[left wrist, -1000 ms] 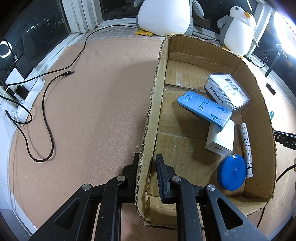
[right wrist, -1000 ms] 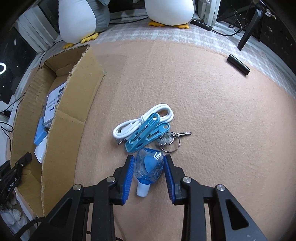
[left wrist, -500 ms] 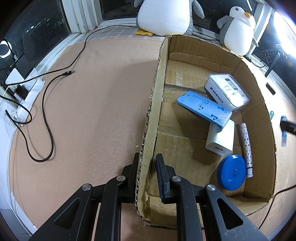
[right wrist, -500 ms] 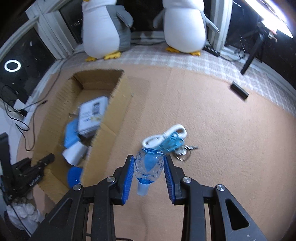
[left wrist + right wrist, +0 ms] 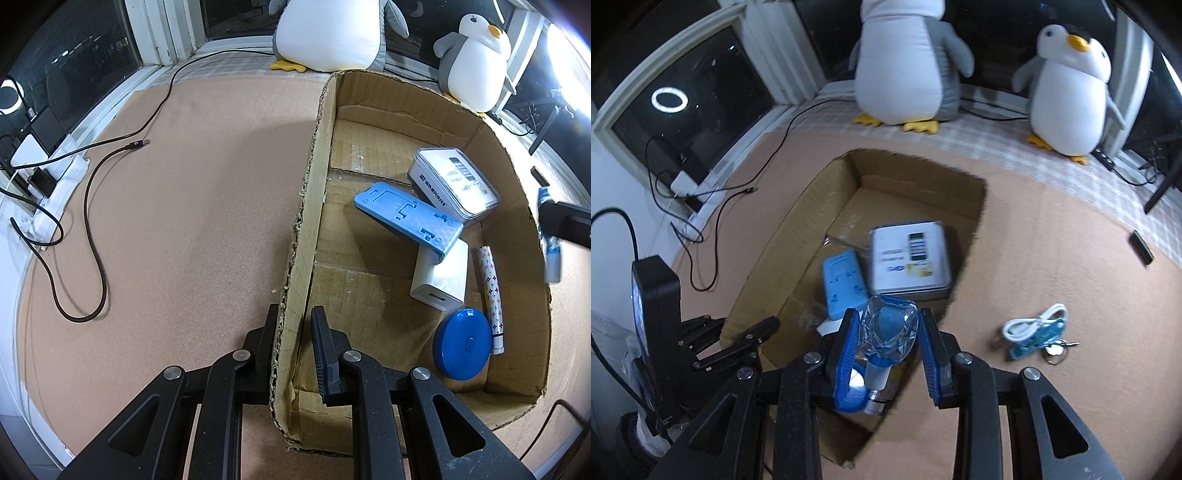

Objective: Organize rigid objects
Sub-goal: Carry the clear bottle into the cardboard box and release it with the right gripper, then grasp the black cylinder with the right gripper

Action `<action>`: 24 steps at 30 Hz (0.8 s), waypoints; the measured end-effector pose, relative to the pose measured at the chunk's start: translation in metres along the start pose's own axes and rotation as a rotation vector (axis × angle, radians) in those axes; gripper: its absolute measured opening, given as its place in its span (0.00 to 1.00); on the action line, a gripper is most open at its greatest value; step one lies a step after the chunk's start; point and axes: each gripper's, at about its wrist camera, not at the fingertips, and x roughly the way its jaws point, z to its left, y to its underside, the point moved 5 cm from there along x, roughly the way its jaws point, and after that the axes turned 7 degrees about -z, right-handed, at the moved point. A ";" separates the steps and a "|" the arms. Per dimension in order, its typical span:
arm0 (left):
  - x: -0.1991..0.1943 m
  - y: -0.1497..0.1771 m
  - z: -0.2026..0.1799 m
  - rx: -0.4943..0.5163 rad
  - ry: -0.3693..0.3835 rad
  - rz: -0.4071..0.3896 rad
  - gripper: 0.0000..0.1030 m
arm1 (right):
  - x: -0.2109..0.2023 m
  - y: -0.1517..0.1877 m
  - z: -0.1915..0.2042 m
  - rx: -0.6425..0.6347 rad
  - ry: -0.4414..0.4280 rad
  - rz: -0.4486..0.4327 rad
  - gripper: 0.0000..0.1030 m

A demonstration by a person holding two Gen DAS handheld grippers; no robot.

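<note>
My left gripper [image 5: 293,328] is shut on the near left wall of the cardboard box [image 5: 303,221]. The box holds a white tin [image 5: 452,181], a blue plastic holder [image 5: 406,218], a white charger [image 5: 439,280], a blue round tape measure [image 5: 461,343] and a patterned tube [image 5: 489,291]. My right gripper [image 5: 888,336] is shut on a small clear blue bottle [image 5: 888,328] and holds it in the air over the box's near right part [image 5: 916,192]. The bottle also shows at the right edge of the left wrist view [image 5: 552,254].
A white cable [image 5: 1034,323], a blue clip [image 5: 1036,341] and keys [image 5: 1058,350] lie on the carpet right of the box. Two plush penguins [image 5: 908,62] stand by the window. Black cables [image 5: 92,229] lie on the carpet to the left. A black bar [image 5: 1141,247] lies far right.
My right gripper has lifted the bottle off the carpet and carried it left, from beside the cable and clip to above the box. The left gripper has not moved.
</note>
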 end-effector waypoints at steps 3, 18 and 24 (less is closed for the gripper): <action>0.000 0.000 0.000 -0.001 0.000 0.000 0.16 | 0.010 0.004 0.008 -0.017 -0.010 0.019 0.28; 0.000 0.000 0.001 0.001 0.001 0.000 0.16 | 0.013 0.011 0.020 -0.044 -0.047 0.023 0.43; 0.000 -0.001 0.001 0.002 0.000 0.001 0.16 | -0.007 0.004 -0.004 -0.035 -0.045 -0.028 0.43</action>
